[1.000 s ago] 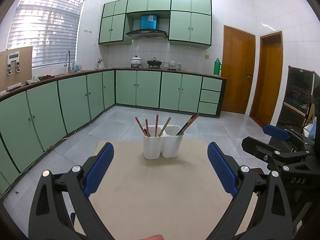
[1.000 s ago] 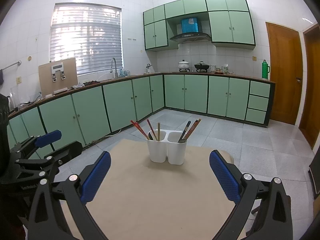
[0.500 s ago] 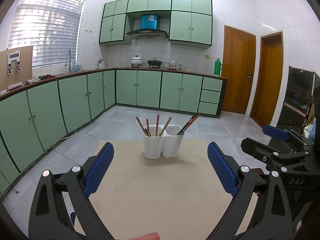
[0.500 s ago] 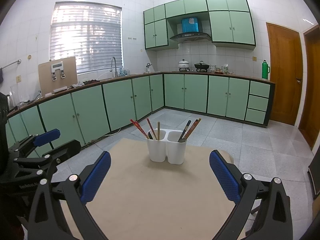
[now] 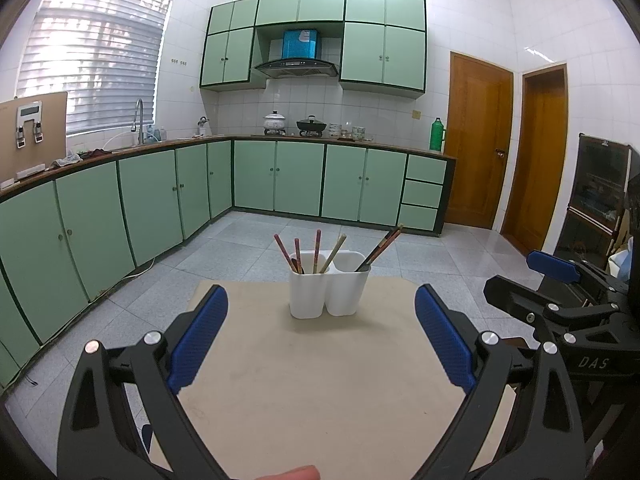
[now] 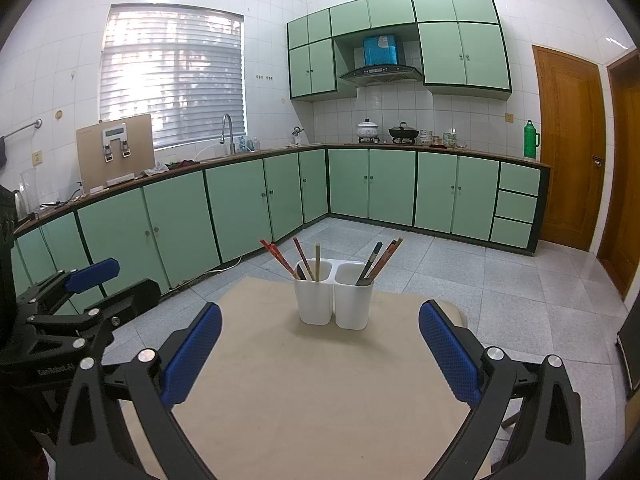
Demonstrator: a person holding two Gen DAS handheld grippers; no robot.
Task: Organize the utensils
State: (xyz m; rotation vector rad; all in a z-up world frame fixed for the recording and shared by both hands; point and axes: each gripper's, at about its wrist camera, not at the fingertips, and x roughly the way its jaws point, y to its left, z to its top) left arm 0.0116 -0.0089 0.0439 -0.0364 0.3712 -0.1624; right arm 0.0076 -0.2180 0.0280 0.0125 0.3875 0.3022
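Ahead, at the far middle of the beige counter [image 5: 320,380], stands a white two-compartment utensil holder [image 5: 329,289], upright, its two cups joined side by side. The left compartment holds several chopsticks [image 5: 317,250], red-brown and pale, fanned apart and leaning; the right compartment holds a few dark chopsticks [image 5: 382,248] tilted to the right.

Both claws hover over the near part of the counter, well apart from the holder. The left claw [image 5: 321,334] is spread wide, its blue pads [image 5: 198,340] empty, with bare counter between them. The right claw [image 6: 320,354] is likewise wide and holds nothing; its blue pads [image 6: 450,354] frame the holder from the near side. Each claw shows in the other's view, the right one at the right edge of the left wrist view, the left one at the left edge of the right wrist view.

A fingertip [image 5: 294,473] shows at the bottom edge of the left wrist view. Green cabinets [image 5: 300,178] line the far walls.
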